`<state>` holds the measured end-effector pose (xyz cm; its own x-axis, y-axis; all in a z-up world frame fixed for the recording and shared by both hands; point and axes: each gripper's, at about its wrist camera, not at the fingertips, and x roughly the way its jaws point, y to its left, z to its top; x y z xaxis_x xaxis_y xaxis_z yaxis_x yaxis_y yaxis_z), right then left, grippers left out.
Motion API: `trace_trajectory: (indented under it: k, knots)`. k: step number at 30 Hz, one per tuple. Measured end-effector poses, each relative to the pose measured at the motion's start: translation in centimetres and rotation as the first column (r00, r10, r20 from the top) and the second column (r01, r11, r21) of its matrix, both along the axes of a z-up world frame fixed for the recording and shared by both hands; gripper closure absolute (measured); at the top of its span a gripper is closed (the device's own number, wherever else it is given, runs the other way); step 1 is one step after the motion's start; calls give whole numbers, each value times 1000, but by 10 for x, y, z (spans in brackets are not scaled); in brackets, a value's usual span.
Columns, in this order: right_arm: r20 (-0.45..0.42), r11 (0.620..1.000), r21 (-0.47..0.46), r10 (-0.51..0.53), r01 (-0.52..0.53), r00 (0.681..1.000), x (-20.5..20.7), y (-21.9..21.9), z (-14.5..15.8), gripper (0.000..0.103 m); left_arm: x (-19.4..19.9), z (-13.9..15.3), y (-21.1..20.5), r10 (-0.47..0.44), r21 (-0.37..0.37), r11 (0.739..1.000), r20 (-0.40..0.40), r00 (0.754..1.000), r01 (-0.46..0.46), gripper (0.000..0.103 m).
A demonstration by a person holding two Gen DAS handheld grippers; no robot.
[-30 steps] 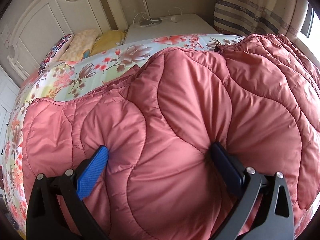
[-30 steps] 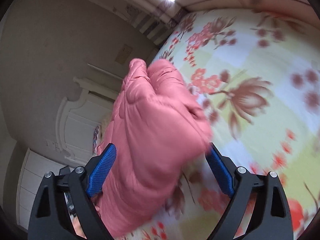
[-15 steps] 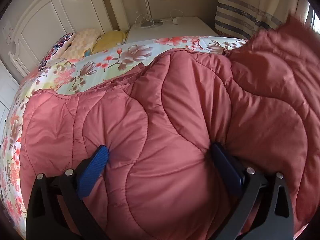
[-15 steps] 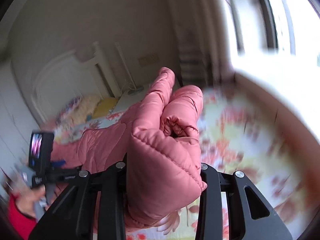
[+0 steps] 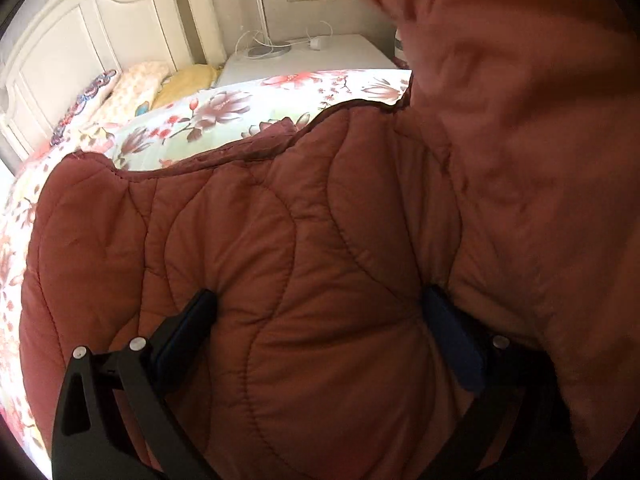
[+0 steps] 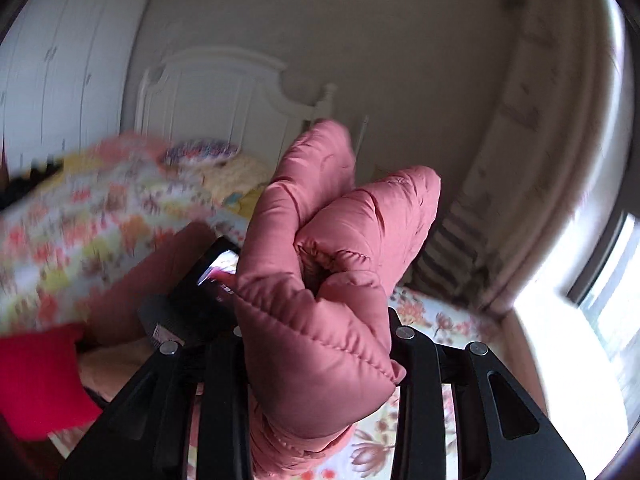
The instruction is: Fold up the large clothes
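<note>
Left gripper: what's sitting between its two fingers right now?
In the left wrist view, a puffed bulge of the pink quilted coat fills the space between the left gripper's fingers, which press into it from both sides on the floral bedsheet.

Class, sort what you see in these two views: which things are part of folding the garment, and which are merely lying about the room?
In the job:
- pink quilted coat
- left gripper, pressed into its padding
- right gripper, shut on a bunched fold
- bed, the work surface

Lying about:
- pillows
- nightstand with charger cable
- headboard
- curtain
</note>
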<state>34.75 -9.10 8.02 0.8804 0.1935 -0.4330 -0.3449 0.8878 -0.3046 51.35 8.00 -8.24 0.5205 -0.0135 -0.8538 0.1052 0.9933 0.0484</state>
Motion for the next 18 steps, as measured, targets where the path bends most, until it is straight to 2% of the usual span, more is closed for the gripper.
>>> trace_trajectory:
  k: [2,5,7,9,11,12,13,14,15,16,18]
  knots:
    - [5,999,-33,9,-9,1000,-2,12,0,71,-1,3,7,3,-25,1000,-19,1000,-4,2]
    - [2,999,-33,-1,1,1000,-2,14,5,71,-4,14,19,10,-27,1000,-60,998,-12,2]
    - [-1,999,-32,-15,15,1000,0,12,7,71,-11,28,35,55,28,998,-60,997,-54,2]
    - [-7,999,-30,-29,28,1000,1,9,7,71,-24,43,55,106,89,990,-5,994,-105,2]
    - [-9,999,-16,-38,38,999,0,6,8,71,-32,47,68,129,88,988,-6,992,-128,3]
    - [-10,999,-9,-38,38,999,0,6,10,71,-33,42,71,86,7,996,-53,995,-85,3]
    - [-11,999,-1,-36,36,999,0,6,10,71,-32,37,69,61,-29,998,-78,995,-63,3]
    - [-15,999,10,-32,32,999,0,6,11,71,-33,31,63,52,-33,998,-85,995,-55,3]
    - [-19,999,20,-27,27,999,-1,8,12,71,-33,25,54,72,7,997,-59,996,-71,3]
    - [-20,999,32,-17,18,1000,-2,10,13,71,-32,18,45,97,20,995,-55,994,-96,3]
    - [-22,999,40,2,-1,1000,-4,15,13,71,-32,4,29,94,56,994,-69,993,-91,2]
